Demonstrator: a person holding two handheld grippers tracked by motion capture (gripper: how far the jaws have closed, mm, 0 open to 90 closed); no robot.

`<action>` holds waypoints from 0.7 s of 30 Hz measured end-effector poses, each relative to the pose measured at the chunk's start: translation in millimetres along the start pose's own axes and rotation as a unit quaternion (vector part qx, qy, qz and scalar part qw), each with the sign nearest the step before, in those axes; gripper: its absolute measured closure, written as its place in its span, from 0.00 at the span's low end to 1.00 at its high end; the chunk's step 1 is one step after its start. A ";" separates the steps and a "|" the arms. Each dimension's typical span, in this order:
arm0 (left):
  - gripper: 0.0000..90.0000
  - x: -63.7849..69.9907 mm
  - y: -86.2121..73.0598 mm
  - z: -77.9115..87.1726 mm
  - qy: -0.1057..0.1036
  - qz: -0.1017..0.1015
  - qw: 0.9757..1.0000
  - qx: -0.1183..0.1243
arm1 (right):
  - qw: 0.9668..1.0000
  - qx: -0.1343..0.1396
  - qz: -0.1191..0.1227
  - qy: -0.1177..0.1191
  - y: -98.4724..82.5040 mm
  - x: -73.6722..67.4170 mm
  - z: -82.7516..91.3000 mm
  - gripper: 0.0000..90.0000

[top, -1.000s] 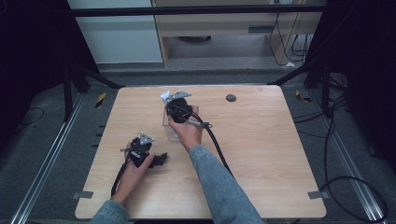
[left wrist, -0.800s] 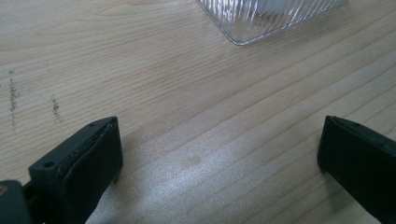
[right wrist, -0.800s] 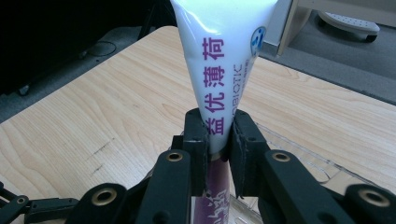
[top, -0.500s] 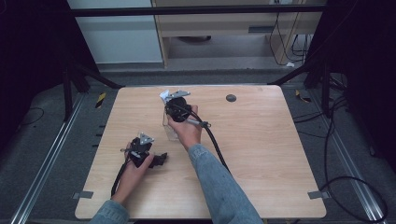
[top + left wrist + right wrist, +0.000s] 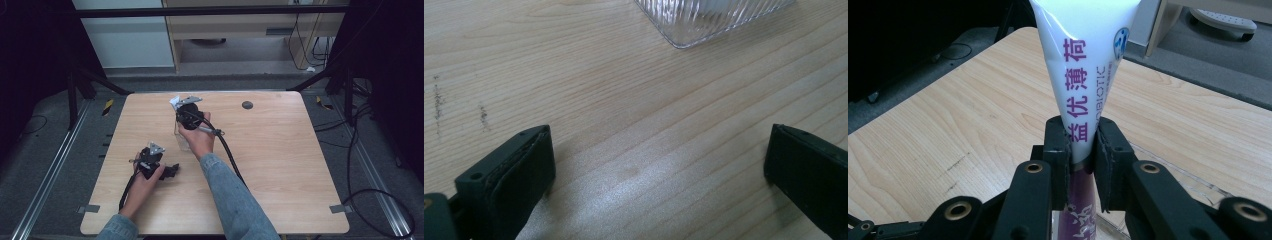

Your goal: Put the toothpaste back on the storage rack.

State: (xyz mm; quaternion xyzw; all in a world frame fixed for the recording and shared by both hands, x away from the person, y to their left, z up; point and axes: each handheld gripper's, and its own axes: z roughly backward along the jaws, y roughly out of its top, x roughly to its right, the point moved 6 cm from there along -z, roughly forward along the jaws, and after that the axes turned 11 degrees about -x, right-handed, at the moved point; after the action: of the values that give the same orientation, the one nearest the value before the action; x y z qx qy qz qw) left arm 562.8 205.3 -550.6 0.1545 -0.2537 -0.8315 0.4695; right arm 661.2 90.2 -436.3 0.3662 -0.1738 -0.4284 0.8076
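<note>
In the high view the person's right forearm, in a blue denim sleeve, rises from the bottom edge toward the upper middle of the table, and the right hand holds the right gripper there, its grey plate pointing to the upper left of the frame. In the right gripper view its two black jaws are pressed together on a white and purple toothpaste tube, pinching it where the white body narrows toward the purple part below; the flat crimped end of the tube fans out toward the top of the frame. Purple Chinese characters 益优薄荷 run along the tube, and beside them grey letters that read "OBIOTIC", the start hidden behind a jaw; a small round blue emblem sits near the upper right of the tube. In the high view the tube's white end shows just above and left of the gripper, over a clear ribbed glass cup standing on the table against the hand; the lower end of the tube seems to be inside that cup, though the hand covers the spot.

The left hand lies low at the lower left of the table, holding the left gripper close to the wood. In the left gripper view its jaws stand wide apart with bare wood between them, and the ribbed corner of the glass cup shows at the top of the frame. A small dark round disc lies near the table's upper edge, right of the right hand.
</note>
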 end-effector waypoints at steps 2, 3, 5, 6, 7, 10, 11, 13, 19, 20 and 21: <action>0.00 0.0 0.0 0.0 0.000 0.000 1.000 0.000 | 1.000 -0.001 0.001 0.001 0.1 0.2 -0.3 0.86; 0.00 0.0 0.0 0.0 0.000 0.000 1.000 0.000 | 1.000 -0.001 0.001 0.000 0.2 0.2 -0.4 0.86; 0.00 0.0 0.0 0.0 0.000 0.000 1.000 0.000 | 1.000 -0.001 -0.001 0.001 0.3 0.4 -0.5 0.86; 0.00 -0.1 0.0 0.0 0.000 0.000 1.000 0.000 | 1.000 -0.001 -0.001 0.001 0.3 0.4 -0.5 0.86; 0.00 0.0 0.0 0.0 0.000 0.000 1.000 0.000 | 1.000 -0.001 -0.001 0.001 0.3 0.4 -0.5 0.86; 0.00 -0.1 0.0 0.0 0.000 0.000 1.000 0.000 | 1.000 -0.002 -0.003 0.002 0.6 0.5 -0.7 0.86; 0.00 -0.1 0.0 0.0 0.000 0.000 1.000 0.000 | 1.000 -0.002 -0.004 0.003 0.7 0.5 -0.7 0.86; 0.00 0.0 0.0 0.0 0.000 0.000 1.000 0.000 | 1.000 -0.002 -0.004 0.003 0.6 0.5 -0.7 0.86; 0.00 -0.1 0.0 0.0 0.000 0.000 1.000 0.000 | 1.000 -0.001 -0.006 0.006 0.8 0.8 -0.7 0.85; 0.00 -0.1 0.0 0.0 0.000 0.000 1.000 0.000 | 1.000 -0.001 -0.006 0.006 0.8 0.8 -0.7 0.85; 0.00 0.0 0.0 0.0 0.000 0.000 1.000 0.000 | 1.000 -0.001 -0.006 0.006 0.9 0.9 -0.6 0.85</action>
State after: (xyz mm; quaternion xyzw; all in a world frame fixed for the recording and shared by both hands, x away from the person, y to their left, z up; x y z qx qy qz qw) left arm 562.8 205.3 -550.6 0.1544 -0.2538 -0.8316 0.4692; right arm 662.6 90.0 -436.1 0.3687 -0.1662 -0.4311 0.8066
